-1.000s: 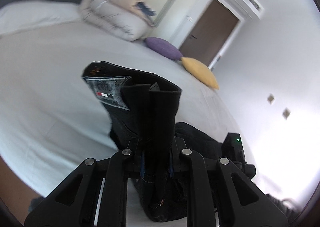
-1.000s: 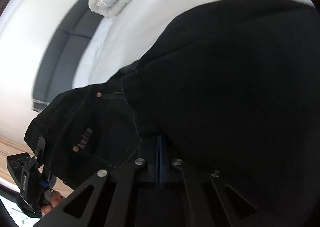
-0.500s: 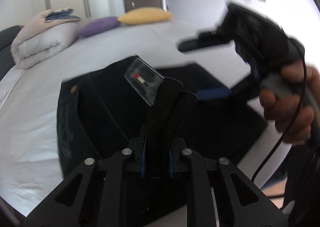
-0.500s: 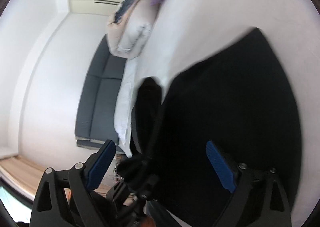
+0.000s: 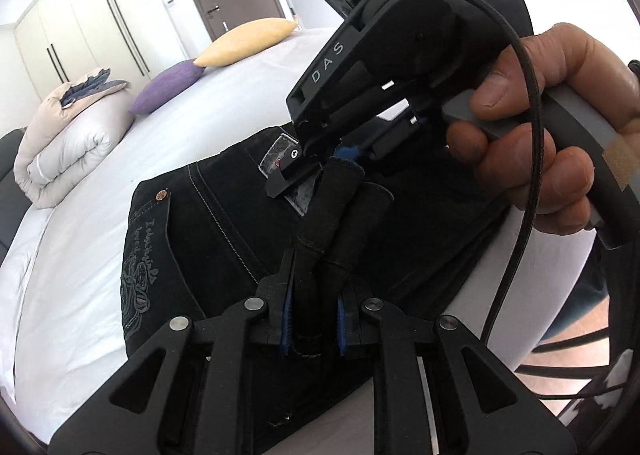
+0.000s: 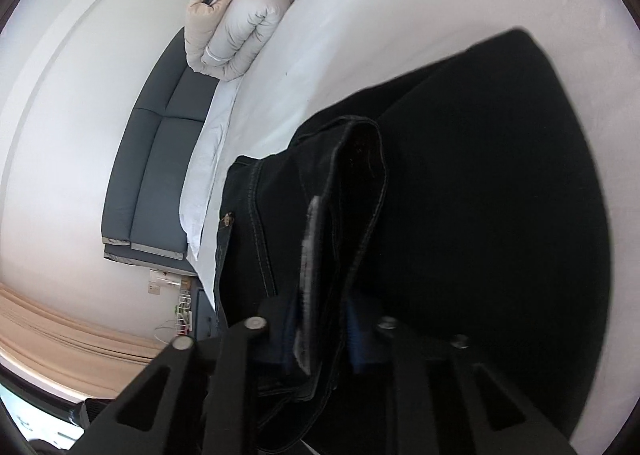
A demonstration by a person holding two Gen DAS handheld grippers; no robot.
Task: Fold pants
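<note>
Moved: right gripper [image 5: 320, 163], spread wide half a second ago, has closed in at the waistband by the left one.
Left gripper [image 5: 312, 319]: jaws clenched on a bunched fold of the pants [image 5: 208, 239].
Right gripper: jaws nearly together, grasping the waistband at 12 o'clock.
Pants: black, lying on the bed [image 5: 80, 239].

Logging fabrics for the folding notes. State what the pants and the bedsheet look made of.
Pants: black denim by the look, matte, with pale contrast stitching, a copper rivet and an embroidered back pocket.
Bedsheet: smooth white woven cloth, probably cotton, matte and barely creased; the exact fibre cannot be told.
</note>
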